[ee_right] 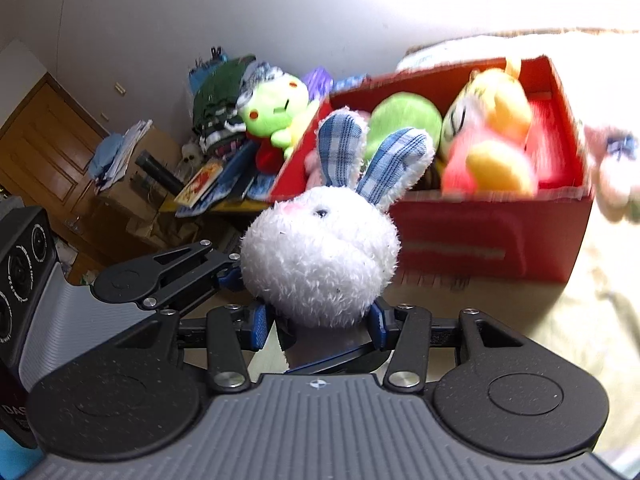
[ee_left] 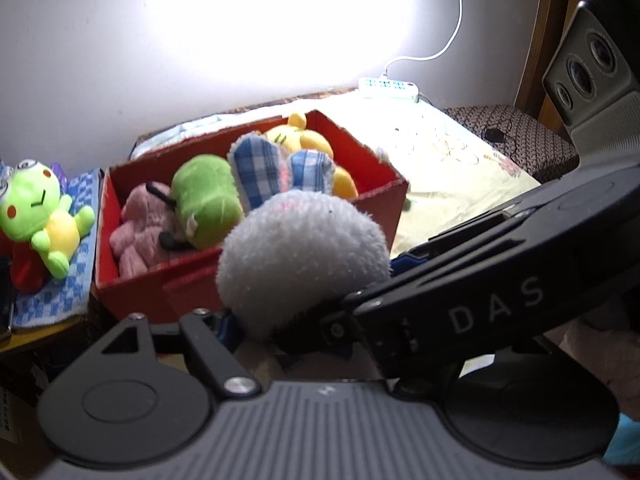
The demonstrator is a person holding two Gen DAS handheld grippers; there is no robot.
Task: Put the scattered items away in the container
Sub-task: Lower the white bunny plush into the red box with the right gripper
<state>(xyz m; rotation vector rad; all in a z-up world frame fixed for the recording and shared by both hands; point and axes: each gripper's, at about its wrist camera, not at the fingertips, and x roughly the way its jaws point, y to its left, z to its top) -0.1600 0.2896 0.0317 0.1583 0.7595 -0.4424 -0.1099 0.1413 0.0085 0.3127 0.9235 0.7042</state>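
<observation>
A white plush bunny point(ee_left: 304, 256) point(ee_right: 320, 264) with blue plaid ears hangs in front of the red box point(ee_left: 132, 292) point(ee_right: 480, 240). My left gripper point(ee_left: 296, 320) point(ee_right: 236, 276) is shut on its lower left side. My right gripper point(ee_right: 319, 326) point(ee_left: 372, 288) is shut on its underside, with a blue pad on either flank. In the left wrist view the right gripper crosses over and hides the left gripper's right finger. The box holds a pink plush point(ee_left: 140, 232), a green plush point(ee_left: 204, 200) point(ee_right: 404, 120) and a yellow plush point(ee_left: 304, 140) point(ee_right: 496, 120).
A green frog plush point(ee_left: 44, 216) point(ee_right: 276, 112) lies on a blue checked towel point(ee_left: 52, 296) left of the box. A small pale plush point(ee_right: 612, 172) lies right of the box on the cream sheet point(ee_left: 452, 168). A power strip point(ee_left: 388, 88) sits by the wall. Clutter and cardboard boxes point(ee_right: 132, 200) stand at the far left.
</observation>
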